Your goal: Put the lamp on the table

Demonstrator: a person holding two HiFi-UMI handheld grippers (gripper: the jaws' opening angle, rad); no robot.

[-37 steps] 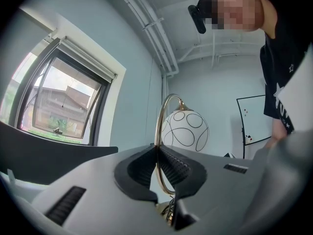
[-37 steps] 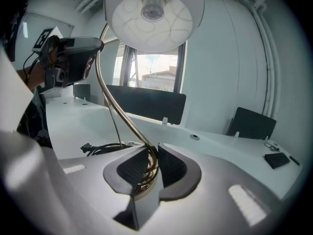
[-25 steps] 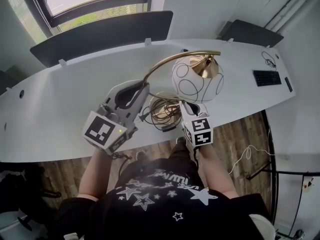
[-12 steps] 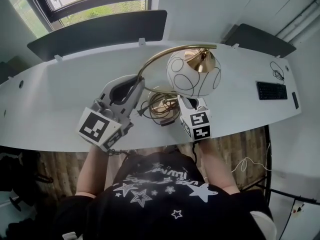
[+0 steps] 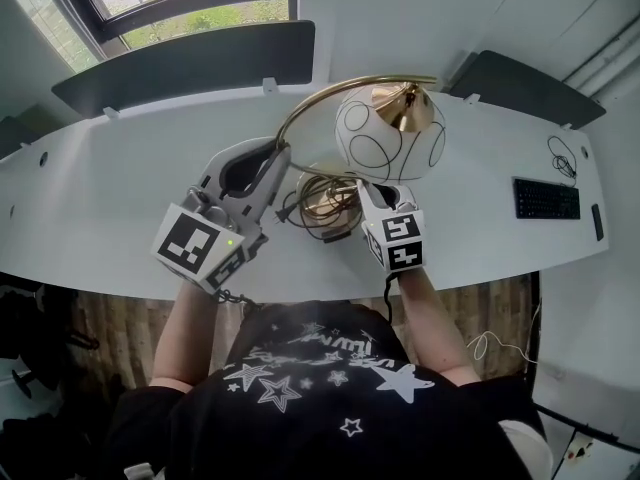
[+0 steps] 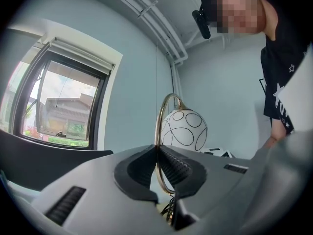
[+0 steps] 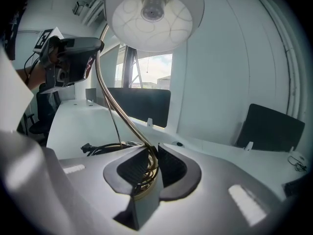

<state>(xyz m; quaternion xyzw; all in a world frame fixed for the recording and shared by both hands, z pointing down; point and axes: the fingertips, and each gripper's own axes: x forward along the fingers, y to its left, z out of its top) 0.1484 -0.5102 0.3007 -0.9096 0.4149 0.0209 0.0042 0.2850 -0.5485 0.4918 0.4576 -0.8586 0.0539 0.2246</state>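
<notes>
Holding lamp (image 5: pixel 390 138) over table's (image 5: pixel 100 198) near edge, left hand-held gripper (image 5: pixel 274 164) clamped its stem (image 5: pixel 300 118), right hand-held gripper (image 5: pixel 374 194) its base (image 5: pixel 325 204); lowering it flat seemed next.

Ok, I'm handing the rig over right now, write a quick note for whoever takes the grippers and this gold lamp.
Left gripper: shut on the lamp's thin gold arched stem.
Right gripper: shut on the stem's foot, by the gold base and bundled black cord.
The white globe shade with black rings hangs above the long white table.
Done: lamp held by both grippers over the table.
Left: whether the base touches the tabletop can't be told; set it down upright, then open both.
</notes>
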